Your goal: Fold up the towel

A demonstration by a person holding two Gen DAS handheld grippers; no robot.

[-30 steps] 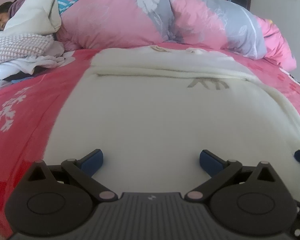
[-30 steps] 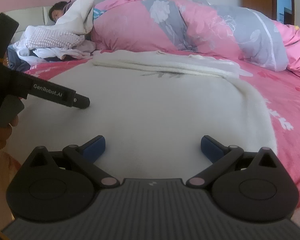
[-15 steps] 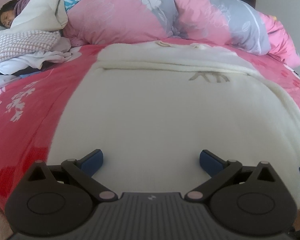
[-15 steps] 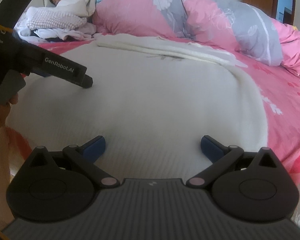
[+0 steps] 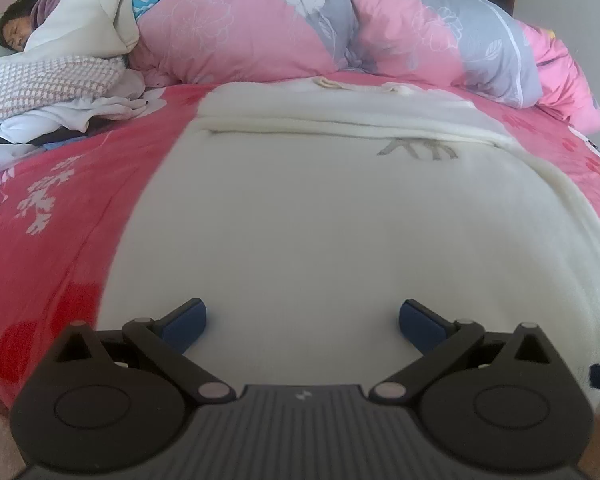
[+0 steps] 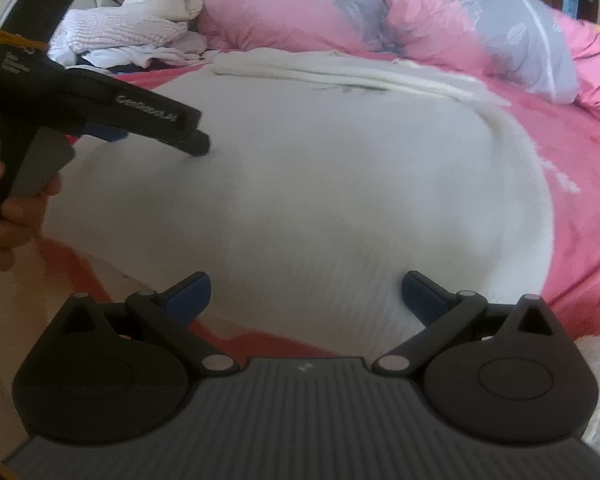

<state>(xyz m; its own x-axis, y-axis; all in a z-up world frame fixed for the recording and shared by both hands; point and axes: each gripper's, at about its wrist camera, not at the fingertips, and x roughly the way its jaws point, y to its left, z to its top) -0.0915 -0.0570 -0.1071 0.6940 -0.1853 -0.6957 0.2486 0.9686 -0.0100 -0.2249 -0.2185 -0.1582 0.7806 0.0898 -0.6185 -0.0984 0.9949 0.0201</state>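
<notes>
Right wrist view now looks down past the towel's (image 6: 320,200) near edge: a second ago cream cloth filled everything ahead of the jaws, and now red bedsheet (image 6: 236,338) shows between the blue pads. So the right gripper (image 6: 305,294) has pulled back toward the near hem, jaws spread wide, nothing between them. Left gripper (image 5: 302,320) has drawn back too, jaws equally wide, with the towel spread flat ahead of them and a folded band along its far side. My read: both are lining up on the near corners for a grab, and the next fold has not begun.

Hard to see: the near hem itself sits under both gripper bodies, so I can't say whether any pad touches cloth. The right view is blurred with motion. In it the left gripper crosses to the left of the jaws, its tip over the towel, possibly resting on it. A quilt (image 5: 340,32) lies beyond the towel.
</notes>
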